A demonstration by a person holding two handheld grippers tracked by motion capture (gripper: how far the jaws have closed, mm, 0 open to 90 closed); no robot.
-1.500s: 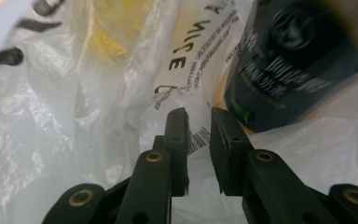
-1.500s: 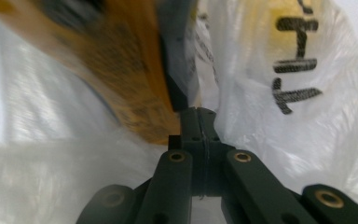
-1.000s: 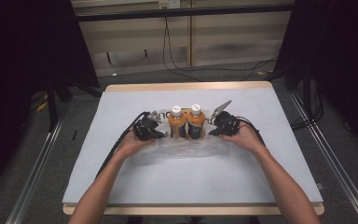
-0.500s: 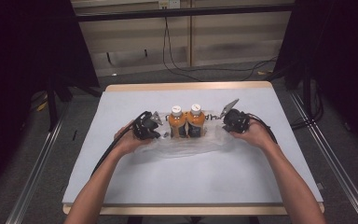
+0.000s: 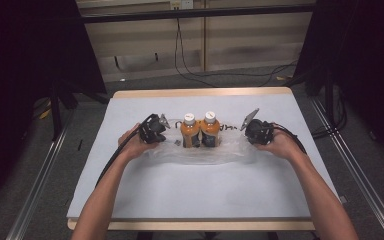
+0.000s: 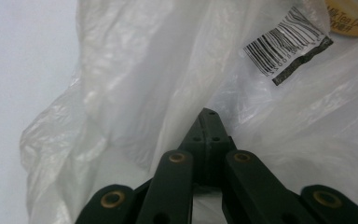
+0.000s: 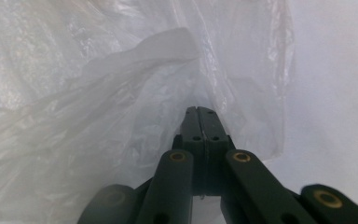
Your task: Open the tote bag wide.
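Right hand-held gripper (image 5: 252,131) shifted outward, stretching bag (image 5: 200,152).

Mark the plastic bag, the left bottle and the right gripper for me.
plastic bag (image 5: 200,159): high view, its near edge on the table.
left bottle (image 5: 189,132): high view, its orange body.
right gripper (image 7: 201,116): right gripper view, the closed jaw tips.
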